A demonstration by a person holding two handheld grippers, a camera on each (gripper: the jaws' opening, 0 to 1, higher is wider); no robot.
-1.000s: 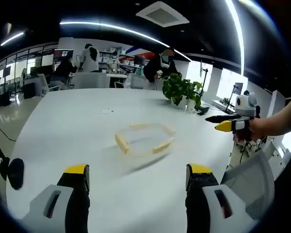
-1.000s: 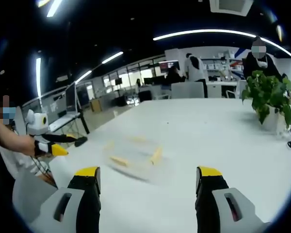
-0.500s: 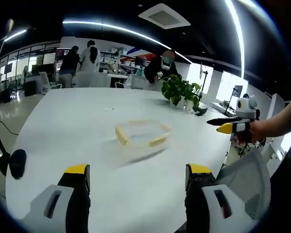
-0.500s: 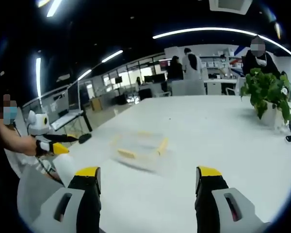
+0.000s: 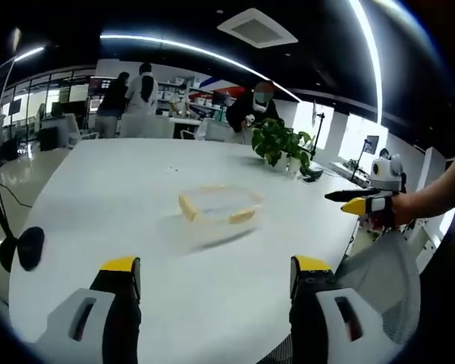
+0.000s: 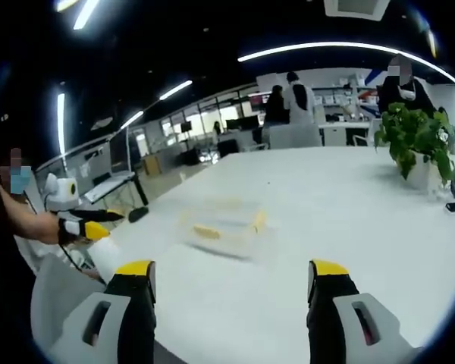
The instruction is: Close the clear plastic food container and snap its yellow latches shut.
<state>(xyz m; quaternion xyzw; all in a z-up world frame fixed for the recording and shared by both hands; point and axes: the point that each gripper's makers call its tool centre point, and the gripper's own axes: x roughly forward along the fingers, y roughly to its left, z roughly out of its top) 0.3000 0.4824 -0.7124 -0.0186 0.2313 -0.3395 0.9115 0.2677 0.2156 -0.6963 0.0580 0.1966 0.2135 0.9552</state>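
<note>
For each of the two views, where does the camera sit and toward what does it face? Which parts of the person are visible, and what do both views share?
Left gripper view: rides on the left gripper, jaws apart, facing across the white table toward the clear container; the right gripper and the hand holding it enter from the right.
Right gripper view: rides on the right gripper, jaws apart, facing the same container; the left gripper and its hand enter from the left.
Shared: table, container, potted plant.
</note>
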